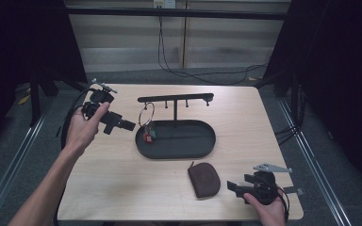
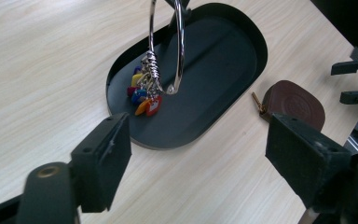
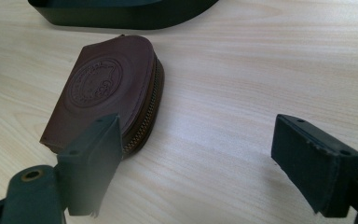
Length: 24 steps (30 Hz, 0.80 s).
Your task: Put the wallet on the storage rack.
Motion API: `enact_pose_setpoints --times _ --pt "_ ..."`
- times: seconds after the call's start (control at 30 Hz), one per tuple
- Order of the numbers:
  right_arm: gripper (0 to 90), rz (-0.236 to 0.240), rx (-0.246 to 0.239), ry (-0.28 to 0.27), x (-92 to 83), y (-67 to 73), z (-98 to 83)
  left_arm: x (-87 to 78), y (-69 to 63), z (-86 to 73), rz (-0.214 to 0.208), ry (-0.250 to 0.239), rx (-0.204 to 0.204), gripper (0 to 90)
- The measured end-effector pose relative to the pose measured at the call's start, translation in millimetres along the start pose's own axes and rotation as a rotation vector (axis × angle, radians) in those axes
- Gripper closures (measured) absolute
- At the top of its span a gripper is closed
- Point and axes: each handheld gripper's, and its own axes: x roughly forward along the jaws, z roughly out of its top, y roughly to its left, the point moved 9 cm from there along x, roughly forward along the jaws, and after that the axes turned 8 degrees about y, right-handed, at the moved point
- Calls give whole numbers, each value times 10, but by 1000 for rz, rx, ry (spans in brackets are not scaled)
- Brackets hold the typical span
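Note:
A black oval tray [image 1: 202, 141] with a T-shaped hook rack [image 1: 174, 98] stands mid-table. From the rack's left hook hangs a large metal key ring [image 1: 146, 115], its coloured tags [image 1: 148, 136] reaching down to the tray. My left gripper [image 1: 129, 125] hovers just left of the ring, open and empty. In the left gripper view the ring [image 2: 181, 46] and tags [image 2: 144, 95] lie ahead of the wide jaws [image 2: 198, 154]. A brown leather zip pouch [image 1: 204, 179] lies flat before the tray. My right gripper [image 1: 233, 187] rests open just right of it. The pouch [image 3: 105, 88] sits beside one jaw.
The rack's other hooks [image 1: 187, 102] hang bare. The tray's floor [image 2: 223, 60] is bare apart from the tags. The table's front edge runs close under my right hand. Cables [image 1: 169, 66] lie on the floor behind the table. Bare wood spreads left of the tray.

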Motion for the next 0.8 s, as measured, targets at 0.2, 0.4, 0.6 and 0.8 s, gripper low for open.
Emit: enact_pose_setpoints --times 0.2,0.4,0.6,0.8 --pt "161 -2 5 -1 -4 -9 0 26 -8 -159 -7 -36 30 223" --pt "162 -4 4 1 6 -5 1 -41 -8 -335 13 -97 44 214" --pt "161 -8 5 -4 -8 -7 2 -71 29 -548 27 -115 10 218" --pt "164 -8 2 -3 -8 -5 -1 27 11 -734 42 -124 4 241"
